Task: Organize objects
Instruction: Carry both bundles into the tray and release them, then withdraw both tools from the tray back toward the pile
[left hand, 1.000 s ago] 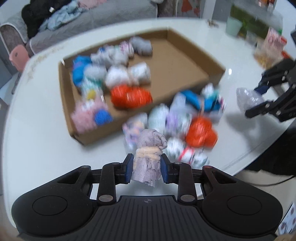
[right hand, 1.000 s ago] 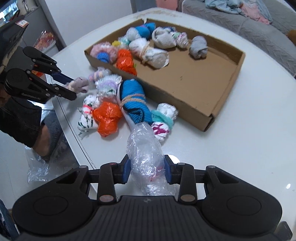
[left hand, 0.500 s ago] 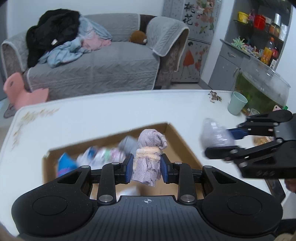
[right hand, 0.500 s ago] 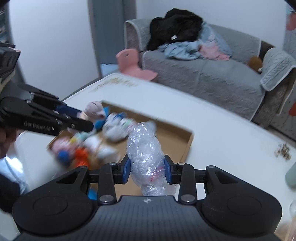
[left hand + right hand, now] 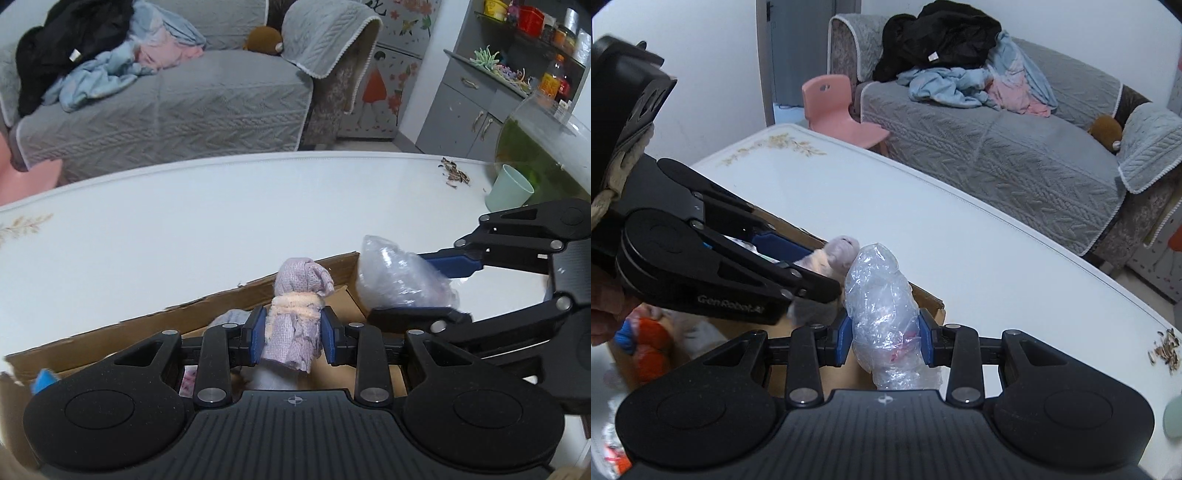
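Observation:
My left gripper (image 5: 293, 334) is shut on a lilac sock bundle (image 5: 297, 306) tied with a pale band. It holds the bundle above the far edge of the cardboard box (image 5: 207, 306). My right gripper (image 5: 884, 341) is shut on a clear plastic-wrapped bundle (image 5: 882, 306), held above the box's far corner (image 5: 929, 304). The two grippers are close together; the plastic bundle shows in the left wrist view (image 5: 399, 280) and the lilac bundle in the right wrist view (image 5: 838, 254). An orange bundle (image 5: 652, 341) and other bundles lie in the box, mostly hidden.
The white table (image 5: 184, 229) stretches beyond the box. A mint cup (image 5: 509, 188) and scattered seed husks (image 5: 454, 173) lie at its far right. A grey sofa (image 5: 997, 129) with clothes and a pink chair (image 5: 838, 107) stand behind the table.
Both grippers lifted their bundles from the loose pile and swung over the box's far side. They have drawn close together, and the views tilted up toward the sofa.

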`<action>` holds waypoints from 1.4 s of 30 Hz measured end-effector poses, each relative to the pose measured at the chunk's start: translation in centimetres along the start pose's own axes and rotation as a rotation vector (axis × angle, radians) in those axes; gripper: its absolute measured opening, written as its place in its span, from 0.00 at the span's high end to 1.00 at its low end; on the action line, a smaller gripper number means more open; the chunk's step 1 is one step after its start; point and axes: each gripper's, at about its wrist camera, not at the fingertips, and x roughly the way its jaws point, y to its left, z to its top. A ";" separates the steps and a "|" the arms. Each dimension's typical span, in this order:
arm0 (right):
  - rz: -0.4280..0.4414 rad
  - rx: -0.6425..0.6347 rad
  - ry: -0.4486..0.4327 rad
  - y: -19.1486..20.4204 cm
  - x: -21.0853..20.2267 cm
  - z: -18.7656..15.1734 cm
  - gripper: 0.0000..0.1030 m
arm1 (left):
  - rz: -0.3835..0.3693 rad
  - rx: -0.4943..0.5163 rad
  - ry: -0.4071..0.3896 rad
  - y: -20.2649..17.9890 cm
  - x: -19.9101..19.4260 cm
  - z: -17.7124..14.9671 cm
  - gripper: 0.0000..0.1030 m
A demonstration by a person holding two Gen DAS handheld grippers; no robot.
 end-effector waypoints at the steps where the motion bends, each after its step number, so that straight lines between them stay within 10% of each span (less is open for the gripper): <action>1: -0.004 -0.003 0.006 0.2 0.1 -0.1 0.68 | 0.002 0.009 0.005 0.0 0.3 -0.1 0.64; 16: -0.048 -0.051 0.020 2.1 0.4 -1.0 0.67 | 0.006 -0.043 0.024 0.9 1.2 0.3 0.62; 22: -0.057 -0.023 0.022 1.5 0.4 -1.6 0.62 | 0.027 -0.069 0.025 1.1 1.3 0.6 0.25; 42: -0.015 0.000 0.021 1.5 0.0 -1.4 0.48 | -0.005 -0.082 0.010 1.1 -2.7 0.2 0.17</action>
